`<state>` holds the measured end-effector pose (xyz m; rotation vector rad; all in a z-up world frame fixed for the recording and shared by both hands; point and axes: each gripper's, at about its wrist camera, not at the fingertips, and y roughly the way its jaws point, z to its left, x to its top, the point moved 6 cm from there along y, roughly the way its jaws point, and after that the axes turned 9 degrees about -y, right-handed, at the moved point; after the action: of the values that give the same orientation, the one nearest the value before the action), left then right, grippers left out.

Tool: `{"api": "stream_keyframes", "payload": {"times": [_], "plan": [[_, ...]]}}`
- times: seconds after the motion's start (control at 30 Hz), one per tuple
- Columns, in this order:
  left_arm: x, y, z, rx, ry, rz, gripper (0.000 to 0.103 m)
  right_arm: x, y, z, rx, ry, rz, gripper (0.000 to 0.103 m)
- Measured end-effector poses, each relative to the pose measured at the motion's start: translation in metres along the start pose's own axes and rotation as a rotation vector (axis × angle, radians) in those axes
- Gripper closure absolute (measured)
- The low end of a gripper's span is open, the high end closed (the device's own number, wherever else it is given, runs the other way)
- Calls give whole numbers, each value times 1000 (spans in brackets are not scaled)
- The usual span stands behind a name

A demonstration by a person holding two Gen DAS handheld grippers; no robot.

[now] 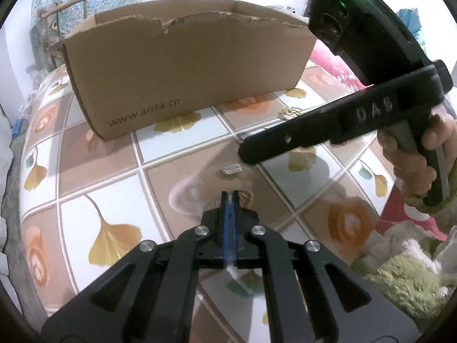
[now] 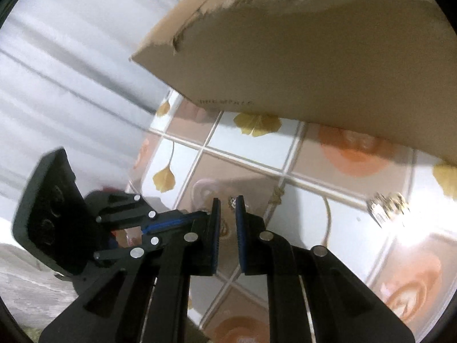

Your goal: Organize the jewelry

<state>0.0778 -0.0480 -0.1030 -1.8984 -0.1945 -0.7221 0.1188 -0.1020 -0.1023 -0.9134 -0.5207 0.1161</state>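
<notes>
Left gripper (image 1: 230,198): fingers clenched, blue pads flat together, nothing seen between the tips. Just beyond, at 12 o'clock, small tagged trinket (image 1: 231,170) lying on the table (image 1: 100,200). Right gripper (image 2: 227,203): fingers at a narrow gap, silvery jewelry piece (image 2: 231,201) between the tips; pinched or merely lying behind, cannot tell. Gold cluster (image 2: 388,205) at 3 o'clock on the table, well apart. Cardboard box (image 2: 314,57) farther off at 1 o'clock.
</notes>
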Motion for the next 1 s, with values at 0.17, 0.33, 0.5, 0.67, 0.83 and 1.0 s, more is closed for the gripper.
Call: {"api": "stream_keyframes", "payload": {"times": [0.17, 0.33, 0.5, 0.67, 0.83, 1.0], "plan": [[-4, -7, -3, -9, 3, -19, 93, -13, -8, 3, -78, -34, 15, 91], [-2, -4, 0, 14, 43, -36, 93, -18, -2, 6, -114, -56, 41, 91], [6, 1, 2, 3, 60, -36, 85, -13, -4, -2, -126, -24, 16, 91], [8, 9, 4, 8, 65, -19, 78, -12, -3, -7, -133, -10, 10, 90], [10, 13, 5, 37, 86, -27, 80, -12, -1, -9, -136, -6, 12, 90], [10, 16, 4, 62, 119, -24, 99, -14, -3, -12, -135, 13, 6, 90]]}}
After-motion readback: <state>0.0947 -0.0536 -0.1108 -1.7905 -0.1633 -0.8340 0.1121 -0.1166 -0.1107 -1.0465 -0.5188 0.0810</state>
